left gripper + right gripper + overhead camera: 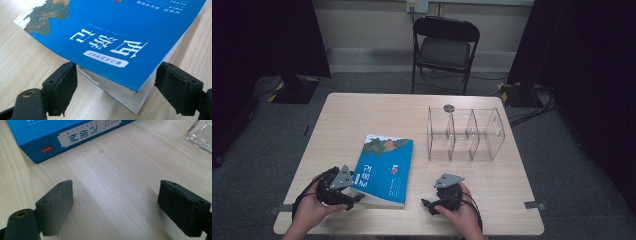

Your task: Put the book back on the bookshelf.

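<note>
A thick blue paperback book (384,170) lies flat on the wooden table (362,110), left of centre, with its cover up. My left gripper (357,196) sits at the book's near left corner. In the left gripper view that corner of the book (112,37) lies between the wide-spread jaws of the left gripper (115,75), and the pads stand just off its edges, so it is open. My right gripper (429,204) rests near the front edge, right of the book. Its jaws stand open over bare wood (116,192), with the book's spine (62,135) farther off.
A clear plastic organizer (464,135) with several upright compartments stands at the table's right; one corner of the organizer (200,135) is in the right gripper view. A small round grey disc (448,107) lies behind it. A black folding chair (444,47) stands beyond the far edge.
</note>
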